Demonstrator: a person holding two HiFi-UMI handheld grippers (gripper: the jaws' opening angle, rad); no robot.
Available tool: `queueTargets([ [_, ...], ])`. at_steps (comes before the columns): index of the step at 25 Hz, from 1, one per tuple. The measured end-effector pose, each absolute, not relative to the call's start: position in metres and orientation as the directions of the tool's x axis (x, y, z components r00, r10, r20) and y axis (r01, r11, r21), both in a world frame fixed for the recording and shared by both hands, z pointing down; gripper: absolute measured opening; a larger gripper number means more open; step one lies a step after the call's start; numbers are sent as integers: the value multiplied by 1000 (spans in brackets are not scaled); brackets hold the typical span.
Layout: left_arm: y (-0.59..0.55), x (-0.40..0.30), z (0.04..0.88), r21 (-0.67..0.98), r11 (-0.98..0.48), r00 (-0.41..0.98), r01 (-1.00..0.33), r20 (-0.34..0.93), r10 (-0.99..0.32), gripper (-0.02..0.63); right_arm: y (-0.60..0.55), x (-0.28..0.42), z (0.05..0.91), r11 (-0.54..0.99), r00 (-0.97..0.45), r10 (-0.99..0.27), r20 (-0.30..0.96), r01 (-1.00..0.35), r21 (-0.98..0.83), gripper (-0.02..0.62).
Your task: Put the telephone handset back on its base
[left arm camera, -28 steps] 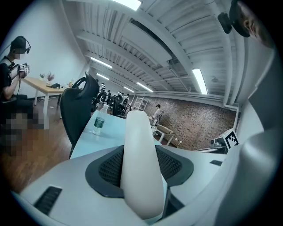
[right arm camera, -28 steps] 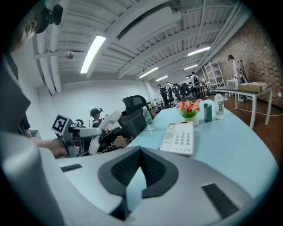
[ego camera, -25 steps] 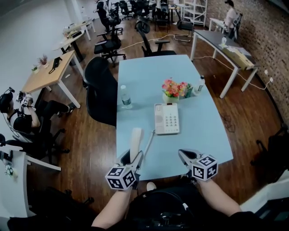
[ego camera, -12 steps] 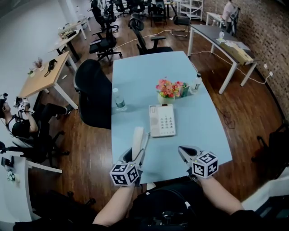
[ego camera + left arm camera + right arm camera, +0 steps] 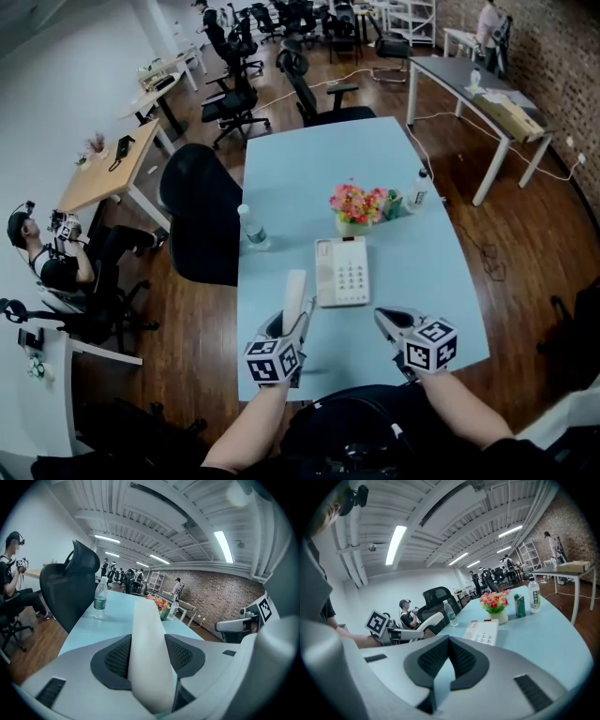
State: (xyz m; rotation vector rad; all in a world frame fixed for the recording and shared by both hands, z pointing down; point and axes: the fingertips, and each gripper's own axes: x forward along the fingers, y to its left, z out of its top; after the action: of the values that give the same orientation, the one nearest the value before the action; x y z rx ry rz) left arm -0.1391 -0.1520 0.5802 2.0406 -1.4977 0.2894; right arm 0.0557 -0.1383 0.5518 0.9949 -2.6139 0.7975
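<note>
The white handset [image 5: 293,292] is clamped at its near end in my left gripper [image 5: 289,324], which is shut on it; it points away from me over the table. In the left gripper view the handset [image 5: 147,648] fills the gap between both pads. The white telephone base [image 5: 342,272] with its keypad lies flat a little ahead and to the right, its cradle side bare. A thin cord [image 5: 309,305] runs from the handset toward the base. My right gripper [image 5: 387,322] hovers near the table's front edge, shut on nothing, with the base [image 5: 482,631] ahead of it.
Behind the base stand a pot of flowers [image 5: 356,206], a green carton [image 5: 392,204] and a water bottle [image 5: 419,190]. Another bottle [image 5: 251,228] is near the light-blue table's left edge [image 5: 240,309], beside a black office chair [image 5: 200,216]. A person sits far left [image 5: 56,258].
My left gripper has carried the handset a little closer to the base. The right gripper keeps its place near the front edge. The head camera has shifted.
</note>
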Motion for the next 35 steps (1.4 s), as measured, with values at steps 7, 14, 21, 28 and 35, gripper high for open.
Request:
queueTargets([
  [7,-190,-133,595,280,-104,242,-954,523,-817,216,-154,58,554,668,-778,-477,408,-623,-408,20],
  [14,-230,-117,624,235,-56,183,-970,563,-806,216,-168,56,555,738,-807,-420,416,-570,-361,20],
  [21,-277,-102,651,182,-9,116,-983,590,-799,216,-174,75,573,730,-802,-396,447,-570,-376,20],
  [28,-296,-89,672,108,-35,95,-994,624,-776,216,-181,88,583,702,-789,-409,459,-593,-395,20],
  [35,-304,-82,680,81,-45,87,-996,635,-768,216,-183,89,581,692,-783,-430,449,-606,-394,20],
])
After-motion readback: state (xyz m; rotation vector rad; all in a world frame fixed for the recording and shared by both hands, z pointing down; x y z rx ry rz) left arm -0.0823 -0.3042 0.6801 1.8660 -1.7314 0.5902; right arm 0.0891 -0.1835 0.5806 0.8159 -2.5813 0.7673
